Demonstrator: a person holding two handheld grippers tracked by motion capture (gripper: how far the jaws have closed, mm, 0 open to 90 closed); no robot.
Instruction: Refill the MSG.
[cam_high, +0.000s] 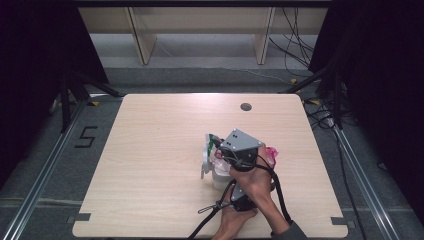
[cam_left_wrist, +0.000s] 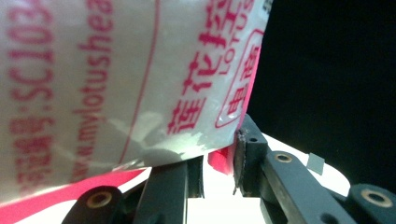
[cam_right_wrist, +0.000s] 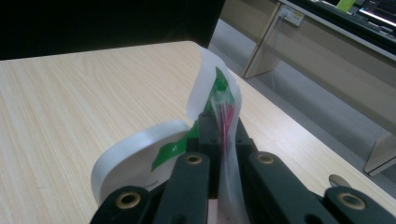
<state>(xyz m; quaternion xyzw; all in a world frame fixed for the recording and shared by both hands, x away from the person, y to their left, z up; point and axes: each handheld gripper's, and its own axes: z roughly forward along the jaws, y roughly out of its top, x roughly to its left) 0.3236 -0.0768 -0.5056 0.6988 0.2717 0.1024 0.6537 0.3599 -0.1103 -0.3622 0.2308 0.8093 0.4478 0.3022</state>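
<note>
Lab, black curtains (cam_high: 30, 60), floor rails (cam_high: 42, 175)

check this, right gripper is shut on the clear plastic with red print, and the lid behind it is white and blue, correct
Nearly. The right gripper is shut on the clear plastic with red print, but the lid behind it is white and green, not blue. The right gripper view shows the green patches plainly.
</note>
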